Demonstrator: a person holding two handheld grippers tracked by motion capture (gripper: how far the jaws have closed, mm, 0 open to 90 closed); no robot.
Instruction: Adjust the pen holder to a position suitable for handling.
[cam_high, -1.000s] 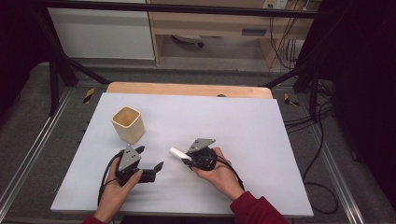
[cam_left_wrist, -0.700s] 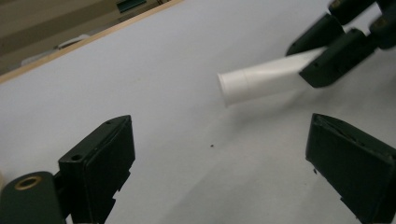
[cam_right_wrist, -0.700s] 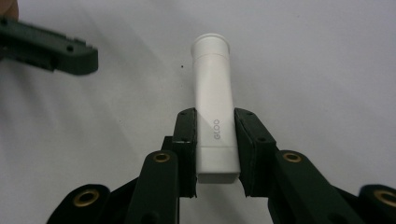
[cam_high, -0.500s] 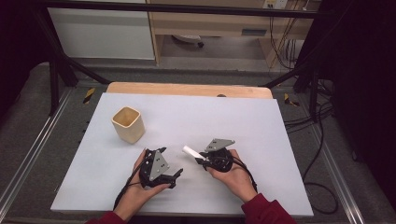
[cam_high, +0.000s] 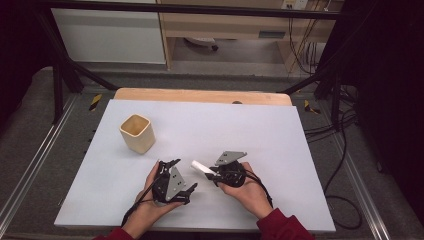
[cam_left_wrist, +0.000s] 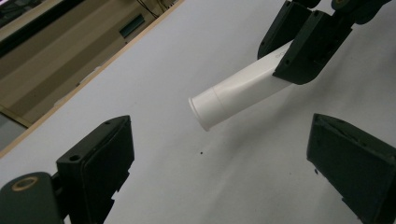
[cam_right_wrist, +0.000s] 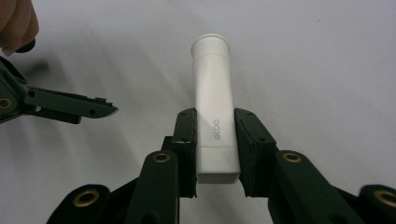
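Both hands rest low over the table (cam_high: 280, 130), forearms coming in from the near edge. The right gripper (cam_right_wrist: 215, 140) has its jaws clamped on the flat end of a white tube (cam_right_wrist: 214, 112), cap end jutting forward beyond them. The left gripper (cam_left_wrist: 219, 158) points at the cap, jaws wide apart and empty. A tan cup (cam_high: 136, 133) stands well off, its inside unclear.

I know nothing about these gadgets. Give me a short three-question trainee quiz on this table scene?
1. True or false: the right gripper clamps the white plastic tube at its flat end.
2. The left gripper has its jaws: A shut, B open, C around the tube?
3. What stands on the white table, far left of both grippers?

Key: 1 true. 2 B. 3 the beige square cup.
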